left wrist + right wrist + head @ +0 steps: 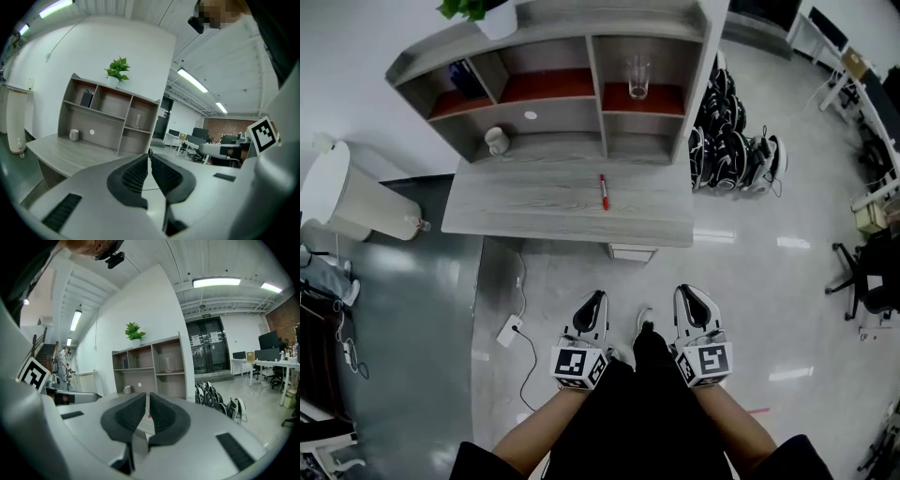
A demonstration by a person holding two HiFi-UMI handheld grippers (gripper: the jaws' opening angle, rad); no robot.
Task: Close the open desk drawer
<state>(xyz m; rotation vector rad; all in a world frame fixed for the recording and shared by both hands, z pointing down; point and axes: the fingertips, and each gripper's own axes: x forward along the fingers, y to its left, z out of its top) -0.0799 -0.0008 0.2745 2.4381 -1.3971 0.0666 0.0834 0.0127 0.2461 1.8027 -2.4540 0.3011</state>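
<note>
- Nearest the lens, two forearms (534,433) are seen at the bottom of the head view, each ending in a marker cube.
- The left gripper (592,298) is held over the floor, well short of the desk. Its jaws are drawn in narrow, to a hairline slit, and nothing is held between them.
- The right gripper (692,292) is held beside it at the same height. Its jaws are likewise brought almost together, and nothing is gripped.
- At far left, a tall white appliance (347,192) is stood against the wall.
- A white power strip (508,330) with its cable is laid on the floor, left of the grippers.
- The grey desk (534,202) is set against the wall and a shelf unit (595,70) is mounted on it.
- A white mug (495,141) is kept in the lower left compartment.
- A red pen (604,191) is laid on the desk top, right of its middle.
- The desk drawer (633,251) is found under the desk's front edge, below the pen, jutting a little past that edge and well apart from both grippers.
- A clear glass (638,77) is stood upright in the upper right compartment.
- A heap of black-and-white gear (731,141) is piled on the floor just right of the desk.
</note>
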